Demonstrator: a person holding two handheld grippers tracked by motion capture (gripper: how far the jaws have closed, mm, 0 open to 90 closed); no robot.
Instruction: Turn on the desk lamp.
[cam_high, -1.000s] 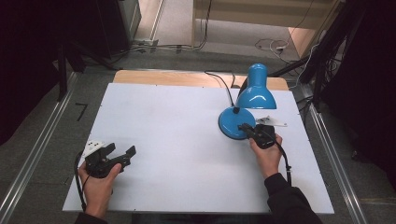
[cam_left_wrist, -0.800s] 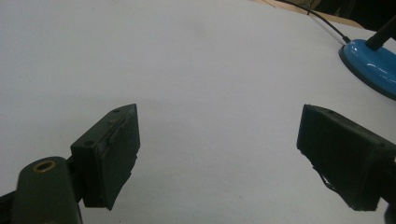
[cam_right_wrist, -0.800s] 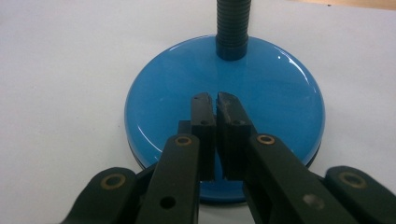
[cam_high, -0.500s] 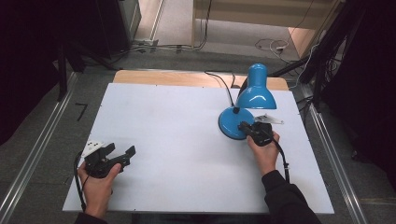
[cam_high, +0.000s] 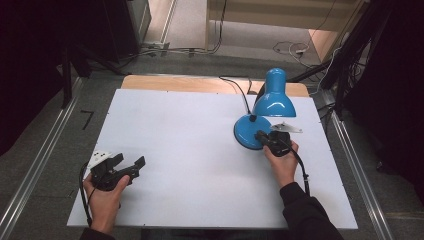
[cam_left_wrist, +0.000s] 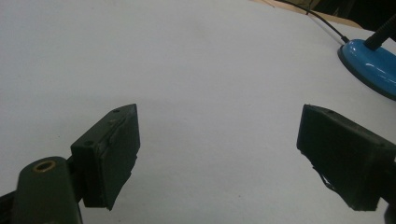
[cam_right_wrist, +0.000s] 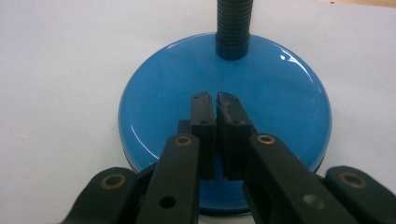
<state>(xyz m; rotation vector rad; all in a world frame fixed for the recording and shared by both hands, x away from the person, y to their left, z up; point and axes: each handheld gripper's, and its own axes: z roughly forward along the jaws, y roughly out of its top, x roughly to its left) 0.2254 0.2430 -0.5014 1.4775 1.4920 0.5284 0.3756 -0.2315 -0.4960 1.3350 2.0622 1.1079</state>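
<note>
I see the glossy blue metal desk lamp (cam_high: 270, 107) with its round base (cam_right_wrist: 224, 116) and black ribbed neck standing at the white table's (cam_high: 200, 150) far right. My right gripper (cam_right_wrist: 215, 105), jaws closed, sits over the base, unmoved since before. My left gripper (cam_left_wrist: 219, 149) gapes empty, unchanged.

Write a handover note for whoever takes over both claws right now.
Right claw: jaws shut, nothing visibly gripped, tips over the round base of the blue desk lamp; whether they press on it cannot be told.
Left claw: jaws open, empty, low over the white table top at its near left.
Things: lamp stands upright at the far right of the table, shade tipped down, black cord trailing off the far edge.
Done: right claw brought to the base.
Left: no switch or lit bulb can be made out, so the lamp work looks still to do.
</note>
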